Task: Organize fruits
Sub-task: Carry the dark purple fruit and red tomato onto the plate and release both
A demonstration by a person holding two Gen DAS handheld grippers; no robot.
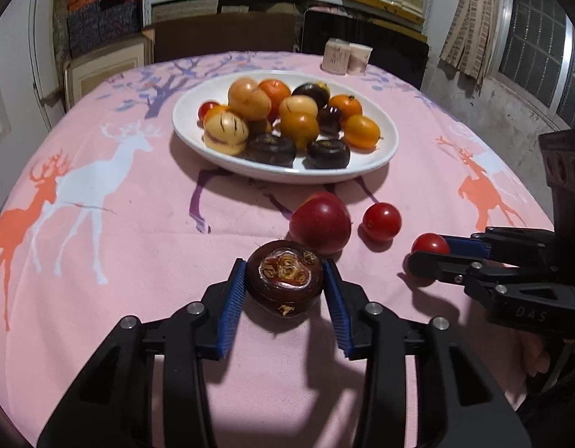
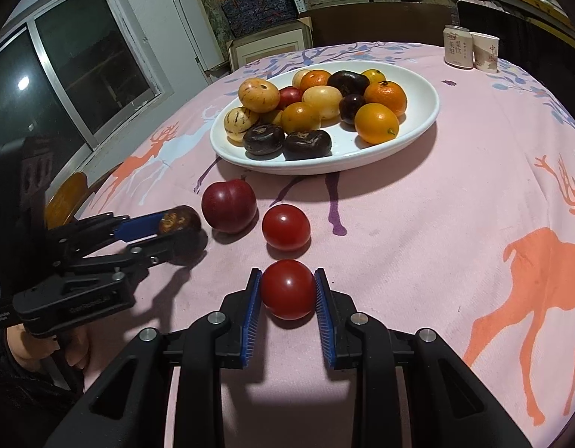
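Near the table's (image 1: 138, 246) front edge, the left hand-held gripper (image 1: 285, 280) clamps a dark fruit (image 1: 283, 278), seemingly touching the plum (image 1: 321, 222); the right hand-held gripper (image 2: 288, 289) pinches a cherry tomato (image 2: 288, 289).

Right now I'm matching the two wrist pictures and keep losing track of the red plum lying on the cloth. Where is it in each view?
Left wrist view: the red plum lies right of centre, below the white plate, just beyond the dark fruit between the left gripper fingers.
Right wrist view: the plum lies left of centre, below the plate's near rim, left of a loose cherry tomato.
Shared landmark: the white plate heaped with fruit.
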